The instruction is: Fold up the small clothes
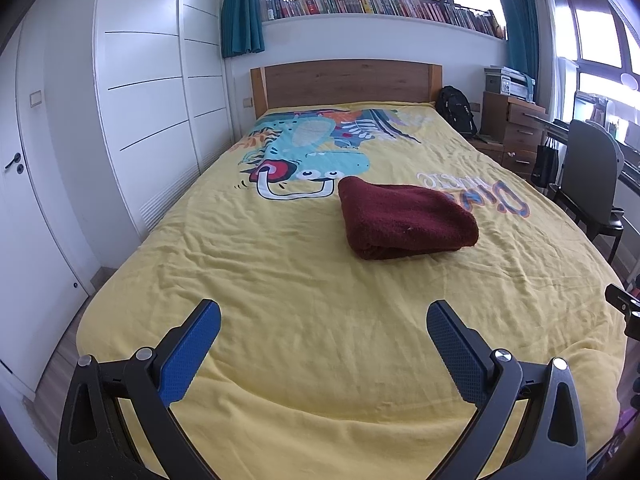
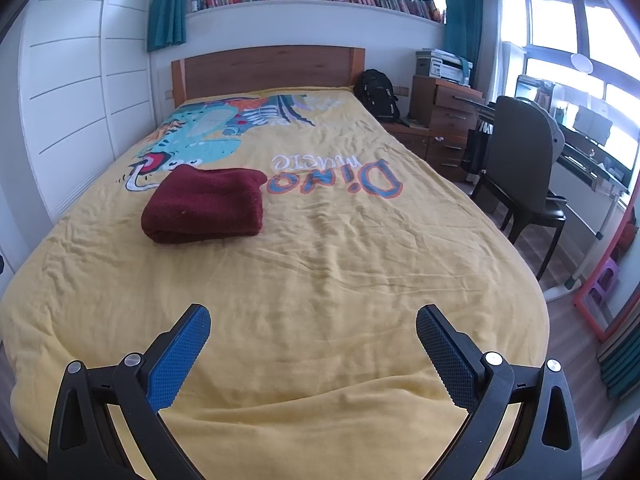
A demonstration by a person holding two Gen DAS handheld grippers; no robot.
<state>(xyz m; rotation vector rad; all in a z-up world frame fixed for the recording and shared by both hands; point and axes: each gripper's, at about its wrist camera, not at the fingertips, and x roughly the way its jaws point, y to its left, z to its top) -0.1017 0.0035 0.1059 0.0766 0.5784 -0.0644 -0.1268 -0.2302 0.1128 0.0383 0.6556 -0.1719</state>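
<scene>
A dark red fleecy garment (image 1: pixel 404 218) lies folded into a thick rectangle on the yellow dinosaur bedspread (image 1: pixel 280 280), near the middle of the bed. In the right wrist view the same garment (image 2: pixel 206 204) sits left of centre. My left gripper (image 1: pixel 322 316) hovers over the foot of the bed, open, with nothing between its blue pads. The right gripper (image 2: pixel 312 320) is also open and empty, well short of the garment. A black part at the right edge of the left wrist view may be the right gripper (image 1: pixel 624 308).
A wooden headboard (image 1: pixel 344 80) closes the far end. White wardrobe doors (image 1: pixel 152 92) run along the left. On the right stand a black backpack (image 2: pixel 378 92), wooden drawers (image 2: pixel 448 116), a dark chair (image 2: pixel 520 160) and a desk. Wooden floor (image 2: pixel 568 320) shows at the bed's right.
</scene>
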